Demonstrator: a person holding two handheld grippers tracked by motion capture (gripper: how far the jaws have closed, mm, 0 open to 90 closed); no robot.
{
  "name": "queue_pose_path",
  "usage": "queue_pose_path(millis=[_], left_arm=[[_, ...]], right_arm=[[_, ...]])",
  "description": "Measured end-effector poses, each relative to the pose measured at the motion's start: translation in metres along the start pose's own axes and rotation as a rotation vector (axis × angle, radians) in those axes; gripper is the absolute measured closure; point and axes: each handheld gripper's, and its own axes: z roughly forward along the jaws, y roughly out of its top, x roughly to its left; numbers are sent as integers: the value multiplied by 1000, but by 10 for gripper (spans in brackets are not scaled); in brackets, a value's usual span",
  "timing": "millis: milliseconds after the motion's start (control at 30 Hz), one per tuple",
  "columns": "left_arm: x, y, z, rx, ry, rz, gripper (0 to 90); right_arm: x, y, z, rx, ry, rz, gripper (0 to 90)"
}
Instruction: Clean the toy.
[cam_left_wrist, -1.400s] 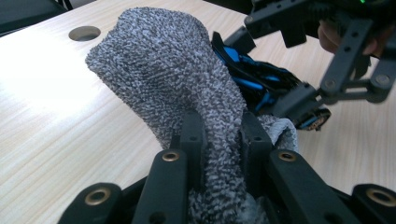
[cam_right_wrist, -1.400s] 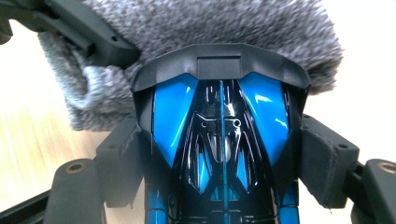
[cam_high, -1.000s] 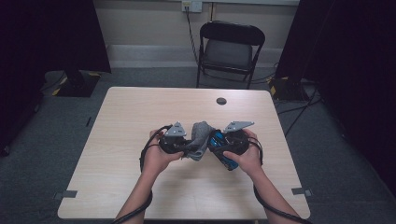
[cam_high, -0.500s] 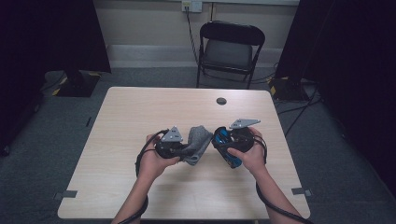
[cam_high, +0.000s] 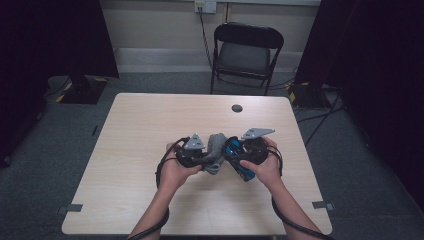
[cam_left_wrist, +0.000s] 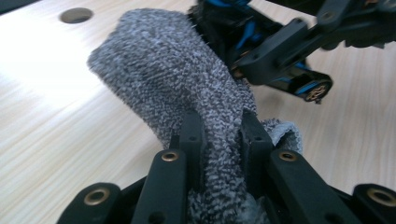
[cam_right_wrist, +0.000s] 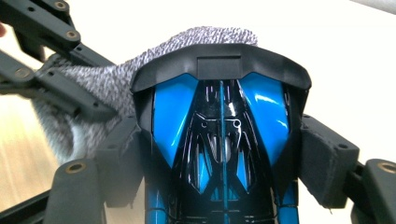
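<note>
pressing together again at centre frame after parting briefly, the left gripper (cam_left_wrist: 218, 135) clamps the grey cloth (cam_left_wrist: 177, 84) against the blue-black toy car (cam_right_wrist: 222, 140) pinched by the right gripper (cam_right_wrist: 219, 168), suggesting wiping continues.

This looks like a recording lab or studio rather than a home: a pale wood-laminate bench (cam_high: 150, 130) stands alone on grey carpet (cam_high: 45, 165), with black curtains (cam_high: 55, 35) hanging at both sides. Tape marks (cam_high: 70, 208) sit on the floor by the bench's near corners. A black folding chair (cam_high: 246, 55) stands against the plain wall, where a cable (cam_high: 204, 30) drops from a wall outlet (cam_high: 205, 6).
</note>
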Motion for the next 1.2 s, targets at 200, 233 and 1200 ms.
queue_pose_path(millis=[200,233,1200], left_arm=[[-4,1,9,2,-19,-6,750],[-4,1,9,0,-20,-9,750],[-20,7,22,-9,-80,53,750]], right_arm=[[-2,-1,-2,-8,-6,9,253],[-2,-1,-2,-10,-9,12,253],[8,43,-6,-42,-9,-3,253]])
